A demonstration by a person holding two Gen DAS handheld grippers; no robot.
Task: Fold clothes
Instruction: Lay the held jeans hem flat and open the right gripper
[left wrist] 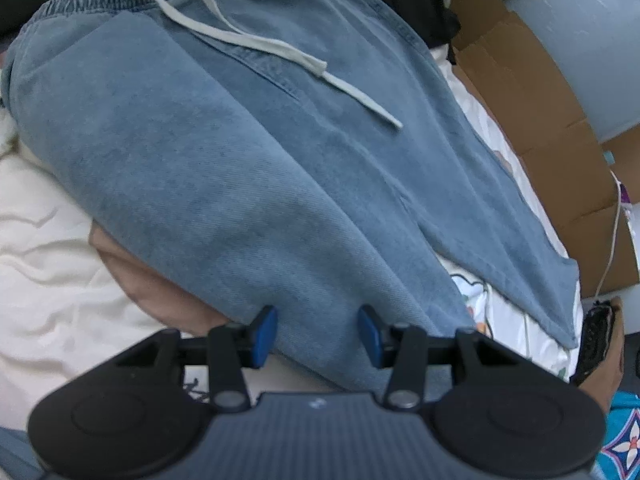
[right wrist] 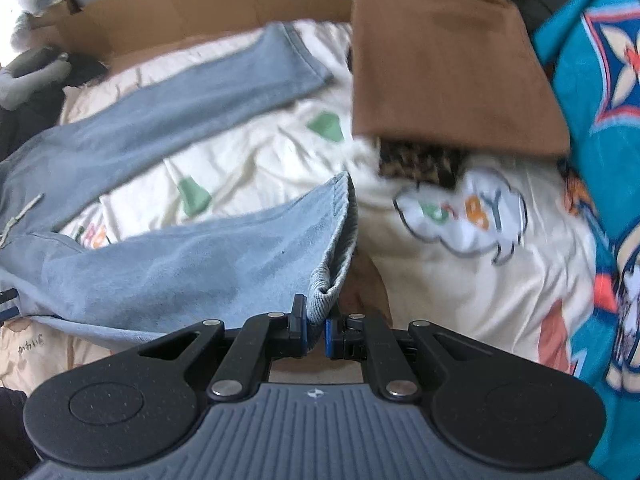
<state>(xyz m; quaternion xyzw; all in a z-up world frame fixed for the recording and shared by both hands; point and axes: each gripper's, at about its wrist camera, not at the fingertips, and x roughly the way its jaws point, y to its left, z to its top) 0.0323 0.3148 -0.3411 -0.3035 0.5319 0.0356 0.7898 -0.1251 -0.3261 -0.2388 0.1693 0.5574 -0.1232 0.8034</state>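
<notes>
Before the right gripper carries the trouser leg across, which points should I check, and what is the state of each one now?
1. Right gripper holds the hem of the near leg: ok, jaws shut on the cuff.
2. Left gripper holds the jeans: not ok, jaws open, with denim lying between them.
3. Far leg lies flat on the bedsheet: ok.
4. Drawstring tucked away: not ok, it lies loose over the front.
5. Brown folded cloth clear of the path: cannot tell; it sits close to the far hem.
</notes>
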